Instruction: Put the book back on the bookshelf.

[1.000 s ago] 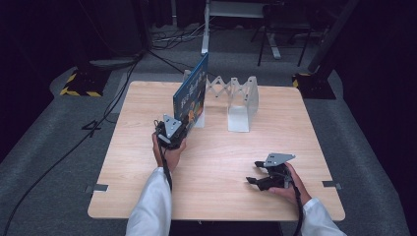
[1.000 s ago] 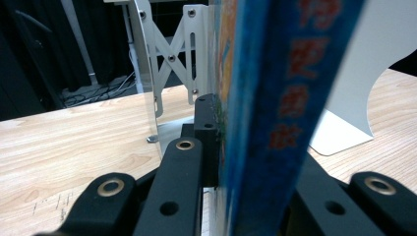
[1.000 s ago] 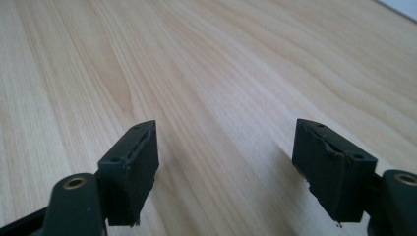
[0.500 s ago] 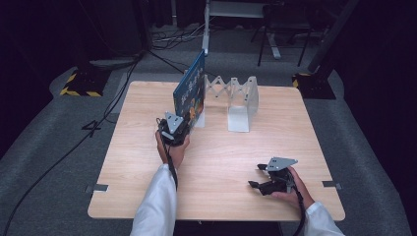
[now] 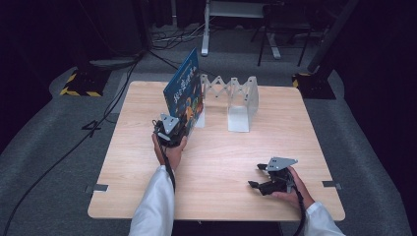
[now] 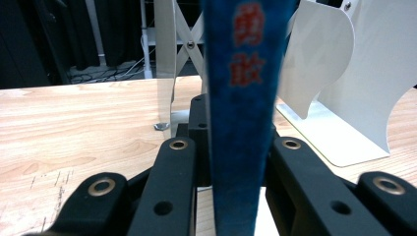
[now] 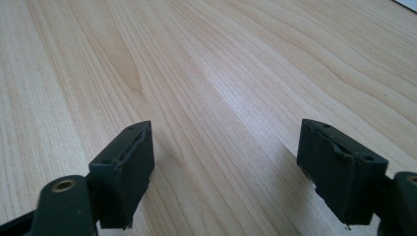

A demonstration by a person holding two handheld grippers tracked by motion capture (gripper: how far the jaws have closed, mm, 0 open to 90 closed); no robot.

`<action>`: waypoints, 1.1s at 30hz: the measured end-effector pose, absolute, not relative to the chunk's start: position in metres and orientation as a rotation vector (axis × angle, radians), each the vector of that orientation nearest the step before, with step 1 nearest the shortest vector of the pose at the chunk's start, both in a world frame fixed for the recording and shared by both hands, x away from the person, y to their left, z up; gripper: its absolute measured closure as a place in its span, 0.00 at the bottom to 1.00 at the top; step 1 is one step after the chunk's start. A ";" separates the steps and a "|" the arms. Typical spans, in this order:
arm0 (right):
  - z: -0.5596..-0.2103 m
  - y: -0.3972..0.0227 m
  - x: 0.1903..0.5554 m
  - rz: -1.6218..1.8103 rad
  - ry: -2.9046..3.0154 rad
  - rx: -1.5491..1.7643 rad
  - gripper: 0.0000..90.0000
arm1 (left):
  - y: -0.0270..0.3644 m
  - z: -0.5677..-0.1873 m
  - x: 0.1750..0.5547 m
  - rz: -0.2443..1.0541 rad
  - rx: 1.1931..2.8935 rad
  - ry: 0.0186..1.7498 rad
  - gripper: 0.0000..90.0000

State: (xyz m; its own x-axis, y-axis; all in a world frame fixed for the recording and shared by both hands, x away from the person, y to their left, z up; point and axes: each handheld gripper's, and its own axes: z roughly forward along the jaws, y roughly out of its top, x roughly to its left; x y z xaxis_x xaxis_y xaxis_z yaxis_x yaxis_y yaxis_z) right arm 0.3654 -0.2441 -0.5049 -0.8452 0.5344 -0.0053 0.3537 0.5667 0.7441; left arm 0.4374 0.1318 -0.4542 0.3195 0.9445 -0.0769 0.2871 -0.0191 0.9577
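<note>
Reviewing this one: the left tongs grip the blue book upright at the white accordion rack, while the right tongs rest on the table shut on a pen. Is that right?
Not quite. The right tongs hold no pen: the right gripper view shows their jaws wide apart over bare table, nothing between them. The rest stands: the left tongs grip the blue book upright at the white accordion rack.

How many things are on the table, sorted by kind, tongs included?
Blue book: 1
White folding rack: 1
Tongs: 2, the left tongs and the right tongs
Total: 4
</note>
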 end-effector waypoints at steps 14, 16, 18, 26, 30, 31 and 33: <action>-0.505 -0.244 0.366 1.144 2.572 0.740 0.24 | 0.143 -0.463 0.431 0.780 1.519 1.171 0.84; -0.505 -0.244 0.366 1.147 2.572 0.739 0.24 | 0.139 -0.463 0.431 0.790 1.533 1.167 0.83; -0.505 -0.244 0.366 1.147 2.573 0.739 0.24 | 0.138 -0.463 0.432 0.798 1.535 1.164 0.82; -0.505 -0.244 0.366 1.147 2.574 0.736 0.24 | 0.132 -0.465 0.436 0.796 1.531 1.167 0.82; -0.505 -0.244 0.366 1.147 2.574 0.736 0.24 | 0.129 -0.466 0.437 0.802 1.532 1.167 0.81; -0.505 -0.244 0.366 1.147 2.574 0.736 0.24 | 0.129 -0.467 0.438 0.802 1.532 1.164 0.81; -0.505 -0.244 0.366 1.147 2.574 0.736 0.24 | 0.127 -0.467 0.439 0.805 1.535 1.160 0.80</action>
